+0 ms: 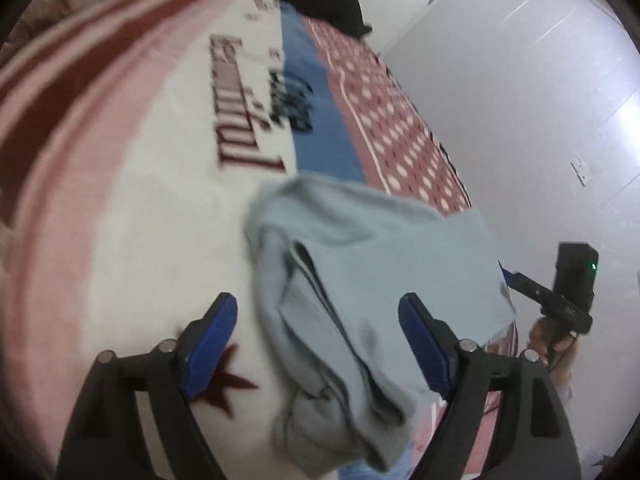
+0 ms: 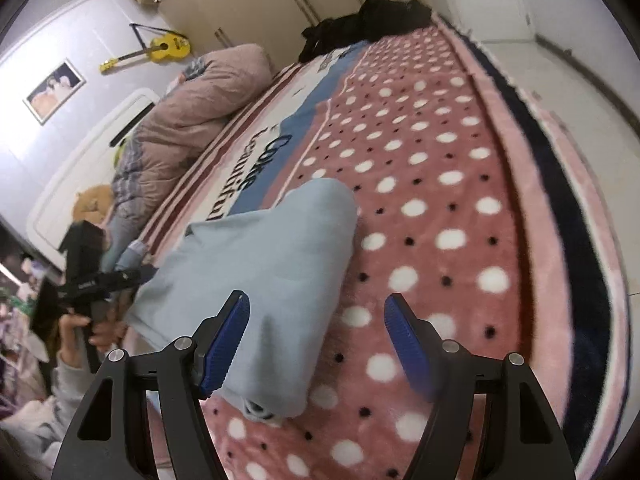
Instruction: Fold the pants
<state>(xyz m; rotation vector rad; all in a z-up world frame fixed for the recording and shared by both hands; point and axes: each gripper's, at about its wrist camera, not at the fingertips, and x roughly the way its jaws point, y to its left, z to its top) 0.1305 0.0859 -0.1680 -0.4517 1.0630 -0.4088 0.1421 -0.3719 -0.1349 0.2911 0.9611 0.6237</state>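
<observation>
The light blue pants lie folded in a bundle on the patterned blanket. In the right wrist view the pants show as a thick folded stack with a rounded far end. My left gripper is open just above the near end of the pants, which pass between its blue pads. My right gripper is open over the right side of the bundle; its left pad is at the cloth and its right pad is over the dotted blanket. Neither holds anything.
A black garment heap lies at the far end of the bed, and a rolled pink quilt along its left side. The other gripper shows at the bed edge, held by a hand. White floor is on the right.
</observation>
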